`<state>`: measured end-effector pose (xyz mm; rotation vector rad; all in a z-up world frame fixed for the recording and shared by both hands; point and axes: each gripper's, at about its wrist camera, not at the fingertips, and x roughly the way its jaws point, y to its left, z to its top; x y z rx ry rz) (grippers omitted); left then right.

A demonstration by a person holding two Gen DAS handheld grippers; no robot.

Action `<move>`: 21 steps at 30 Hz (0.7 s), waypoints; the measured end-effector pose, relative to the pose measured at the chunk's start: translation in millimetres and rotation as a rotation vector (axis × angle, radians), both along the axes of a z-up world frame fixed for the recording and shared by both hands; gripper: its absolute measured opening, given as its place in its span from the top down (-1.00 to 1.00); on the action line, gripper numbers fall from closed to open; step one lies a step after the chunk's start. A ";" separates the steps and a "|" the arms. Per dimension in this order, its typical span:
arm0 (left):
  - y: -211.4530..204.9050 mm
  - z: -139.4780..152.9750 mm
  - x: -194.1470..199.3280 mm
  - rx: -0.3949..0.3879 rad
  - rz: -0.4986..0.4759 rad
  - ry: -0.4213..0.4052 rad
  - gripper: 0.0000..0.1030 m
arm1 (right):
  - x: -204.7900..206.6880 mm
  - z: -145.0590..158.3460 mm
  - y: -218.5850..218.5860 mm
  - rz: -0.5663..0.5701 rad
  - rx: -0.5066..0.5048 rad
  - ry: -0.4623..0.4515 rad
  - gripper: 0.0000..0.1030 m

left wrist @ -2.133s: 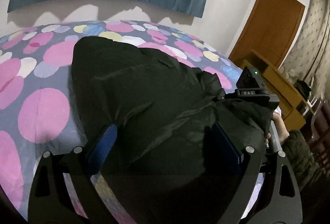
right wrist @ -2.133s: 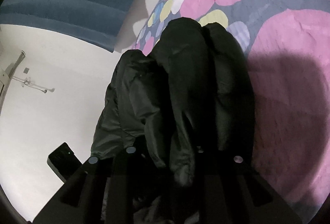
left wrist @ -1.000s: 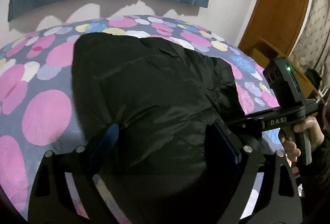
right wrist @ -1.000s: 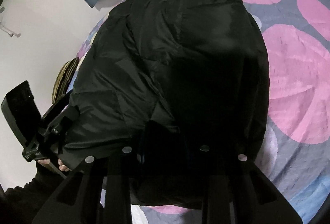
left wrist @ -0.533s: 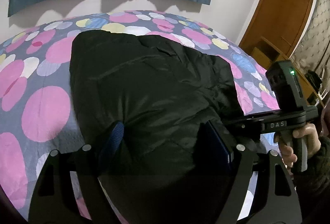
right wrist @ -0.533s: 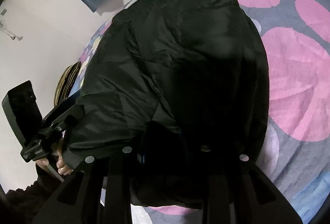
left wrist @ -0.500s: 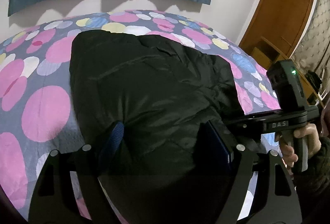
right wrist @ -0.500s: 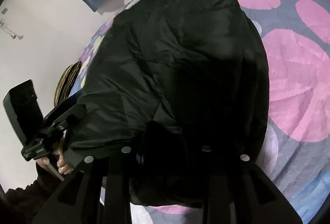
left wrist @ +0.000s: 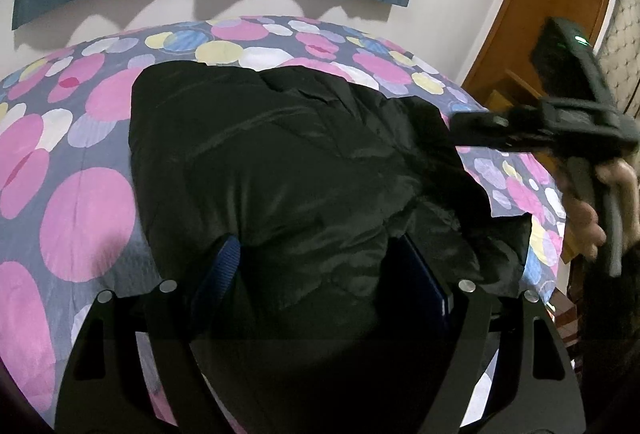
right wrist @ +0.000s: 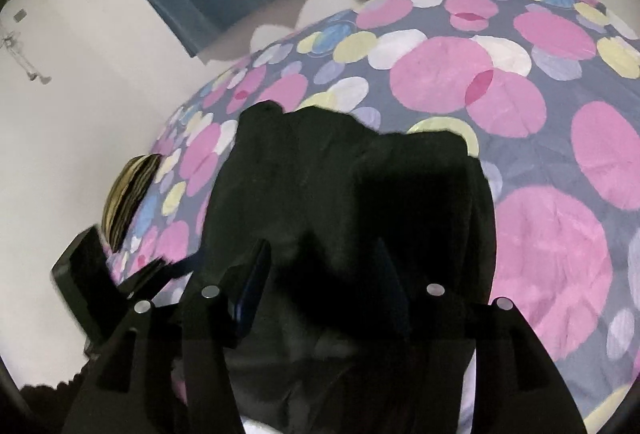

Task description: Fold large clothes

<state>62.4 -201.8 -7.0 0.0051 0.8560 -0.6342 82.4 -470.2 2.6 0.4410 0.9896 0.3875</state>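
A: Left wrist view first. The black jacket (left wrist: 288,174) lies folded on the spotted bedspread (left wrist: 84,218), filling the middle of the frame. The left gripper (left wrist: 320,266) stands with its jaws wide at the lower centre, the near edge of the jacket bulging up between the blue pads (left wrist: 224,266). I cannot tell whether they press on it.

B: And the other tool?

A: At the right edge the right gripper (left wrist: 480,126) hangs above the jacket's right side, blurred, in a hand (left wrist: 588,222).

B: Right wrist view?

A: The jacket (right wrist: 360,202) sits in the lower middle, the bedspread (right wrist: 560,234) spreading to the right. The right gripper (right wrist: 320,274) has just been opening; its jaws stand apart with dark cloth below and between them, seemingly not pinched.

B: What might go wrong?

A: Puffy, slick fabric likely springs back, so the fold could slump open. If the left pads snag the edge when pulling away, they may drag the top layer askew.
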 end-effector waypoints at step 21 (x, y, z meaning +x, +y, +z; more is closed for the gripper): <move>-4.0 -2.1 3.4 0.008 -0.012 -0.002 -0.55 | 23.9 -45.0 4.3 -0.052 -0.063 0.115 -0.01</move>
